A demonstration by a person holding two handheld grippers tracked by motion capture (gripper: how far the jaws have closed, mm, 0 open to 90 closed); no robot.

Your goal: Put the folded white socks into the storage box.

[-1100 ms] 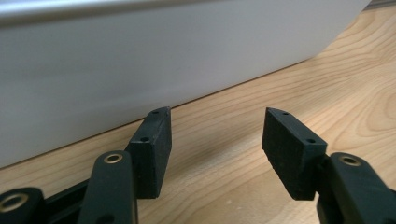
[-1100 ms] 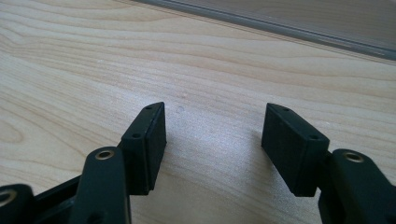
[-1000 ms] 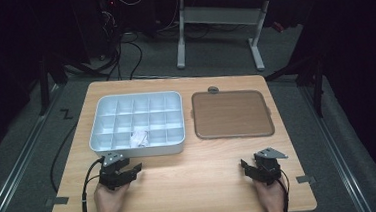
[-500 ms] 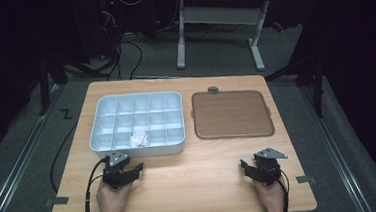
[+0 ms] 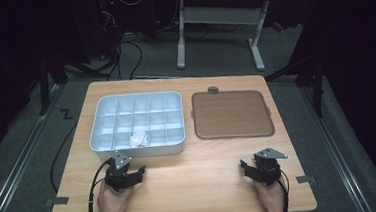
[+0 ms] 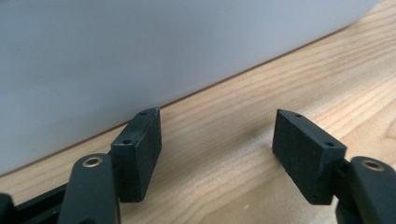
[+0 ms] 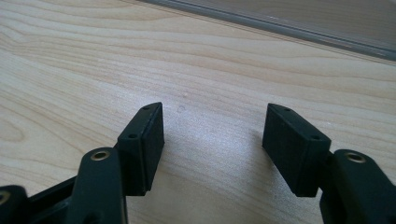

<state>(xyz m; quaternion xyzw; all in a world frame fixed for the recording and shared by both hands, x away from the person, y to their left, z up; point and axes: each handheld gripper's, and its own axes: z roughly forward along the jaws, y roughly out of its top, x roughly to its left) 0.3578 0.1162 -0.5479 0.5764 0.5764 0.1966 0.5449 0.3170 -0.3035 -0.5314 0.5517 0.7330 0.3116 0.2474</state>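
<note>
A pale grey compartment box lies on the left half of the wooden table, and one of its front cells holds a crumpled white item. To its right sits a flat brown tray. My left gripper rests on the table just in front of the box; its jaws have just been opening and stand open with nothing between them, the box wall close ahead. My right gripper rests near the front right of the table, open and empty.
The brown tray's near rim runs ahead of the right gripper. A small round grey piece sits at the tray's far edge. A white desk frame and cables stand on the floor beyond the table.
The left gripper's jaws have spread wider and the hand has shifted slightly. The right gripper has kept still.
</note>
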